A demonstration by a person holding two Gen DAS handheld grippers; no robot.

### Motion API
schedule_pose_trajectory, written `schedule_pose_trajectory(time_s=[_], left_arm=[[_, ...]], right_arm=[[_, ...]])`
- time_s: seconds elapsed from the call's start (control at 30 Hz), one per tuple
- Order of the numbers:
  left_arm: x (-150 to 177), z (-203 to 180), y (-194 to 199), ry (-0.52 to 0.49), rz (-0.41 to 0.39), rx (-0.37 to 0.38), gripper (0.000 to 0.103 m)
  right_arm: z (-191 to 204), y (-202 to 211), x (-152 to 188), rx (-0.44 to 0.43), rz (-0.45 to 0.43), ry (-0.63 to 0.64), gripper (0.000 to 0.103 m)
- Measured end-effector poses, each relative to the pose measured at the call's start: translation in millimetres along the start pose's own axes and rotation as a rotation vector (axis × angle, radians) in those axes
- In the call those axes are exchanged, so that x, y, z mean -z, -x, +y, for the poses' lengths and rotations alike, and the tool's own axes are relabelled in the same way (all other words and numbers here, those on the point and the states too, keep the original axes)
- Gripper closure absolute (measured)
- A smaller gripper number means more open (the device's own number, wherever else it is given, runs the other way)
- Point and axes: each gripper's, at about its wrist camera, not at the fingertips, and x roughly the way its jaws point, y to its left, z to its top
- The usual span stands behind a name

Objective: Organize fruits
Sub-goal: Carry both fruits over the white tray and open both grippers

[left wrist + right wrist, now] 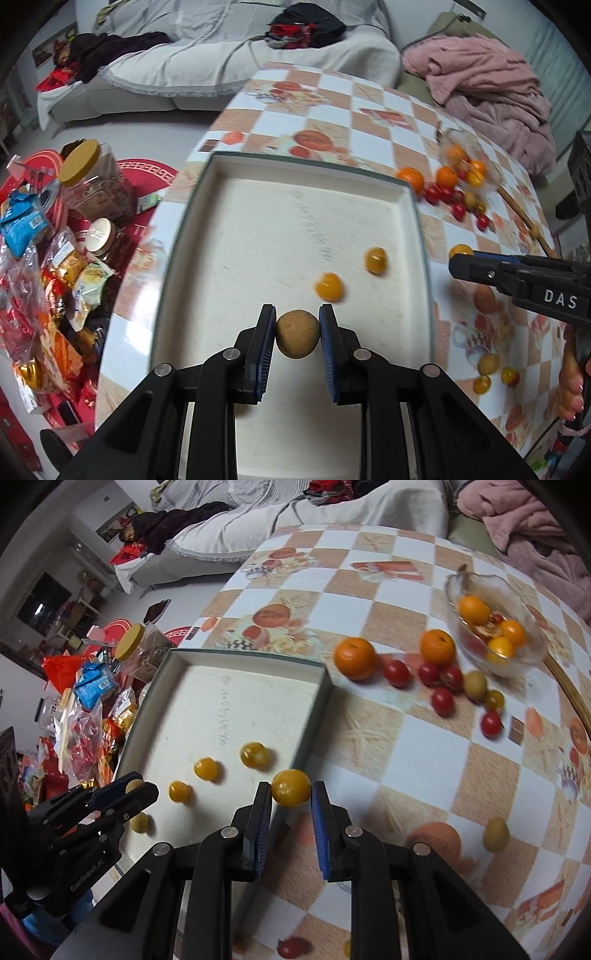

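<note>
My left gripper (297, 325) is shut on a round brown fruit (297, 334) over the near part of the white tray (229, 173). Two yellow cherry tomatoes (376, 260) (328, 286) lie in the tray just ahead. My right gripper (290, 794) is shut on a yellow cherry tomato (291, 787) above the tray's right wall (317, 716). Three yellow tomatoes (255, 754) and a pale fruit (140, 822) lie in the tray. The left gripper (138, 792) shows at the left, the right gripper (460, 260) at the tray's right.
Two oranges (355, 657) (437, 647), red cherry tomatoes (396, 672) and a brown fruit (475, 685) lie on the checked table. A glass bowl (524, 657) holds more fruit. A brown fruit (496, 833) sits near right. Jars and snack bags (55, 258) crowd the floor left.
</note>
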Motion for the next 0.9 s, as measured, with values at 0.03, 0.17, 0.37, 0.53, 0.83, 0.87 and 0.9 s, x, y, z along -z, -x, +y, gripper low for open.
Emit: schedule_pose_trajectory(time_s=[0.03, 0.17, 0.37, 0.53, 0.83, 0.87, 0.9], left_arm=[[-3, 6, -2, 0.01, -0.004, -0.008, 0.077], [-14, 23, -13, 0.035, -0.013, -0.028, 0.077], [-25, 30, -34, 0.025, 0.005, -0.054, 0.077], [-28, 32, -49, 0.029, 0.025, -0.065, 0.077], [-27, 33, -60, 0.009, 0.048, -0.087, 0.077], [-27, 32, -60, 0.0, 0.049, -0.092, 0.077], [-28, 31, -60, -0.008, 0.049, -0.097, 0.077]], right_arm=[[3, -1, -3, -0.004, 0.0, 0.0, 0.079], [14, -13, -18, -0.011, 0.001, 0.006, 0.079], [27, -36, -37, -0.001, 0.015, 0.022, 0.079], [32, -56, -46, 0.015, 0.037, 0.027, 0.079], [31, -77, -50, 0.054, 0.057, 0.037, 0.079], [33, -78, -50, 0.06, 0.057, 0.048, 0.079], [34, -78, -50, 0.066, 0.056, 0.057, 0.079]])
